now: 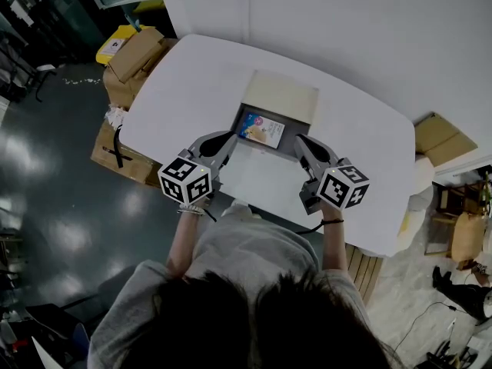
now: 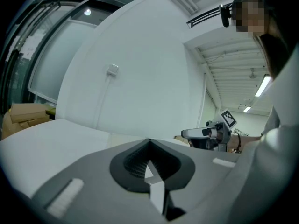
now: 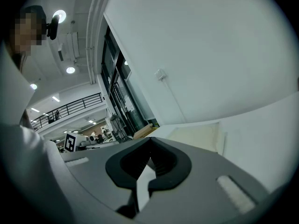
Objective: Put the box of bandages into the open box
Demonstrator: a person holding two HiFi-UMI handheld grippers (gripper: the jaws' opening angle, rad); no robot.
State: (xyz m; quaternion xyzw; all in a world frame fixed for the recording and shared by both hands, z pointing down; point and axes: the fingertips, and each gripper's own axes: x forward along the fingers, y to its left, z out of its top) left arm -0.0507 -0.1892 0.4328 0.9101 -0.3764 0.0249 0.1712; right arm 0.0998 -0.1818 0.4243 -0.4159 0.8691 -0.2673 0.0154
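hair (image 1: pixel 254 317), shut left gripper (image 1: pixel 228 139), shut right gripper (image 1: pixel 300 140), bandages (image 1: pixel 261 129) in box (image 1: pixel 280 97)

Industrial lab/workshop: stacked cardboard boxes (image 1: pixel 134 52), glossy floor (image 1: pixel 54 194), mezzanine (image 3: pixel 70 107) w/ railing.

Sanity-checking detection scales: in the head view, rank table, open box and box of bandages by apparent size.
1. table
2. open box
3. box of bandages, lying inside the open box

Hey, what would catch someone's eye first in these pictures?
The colourful box of bandages lying inside the open box at the middle of the white table stands out first. Next come the black-and-white marker cubes on the left hand-held gripper and right hand-held gripper, flanking that box with jaws together.
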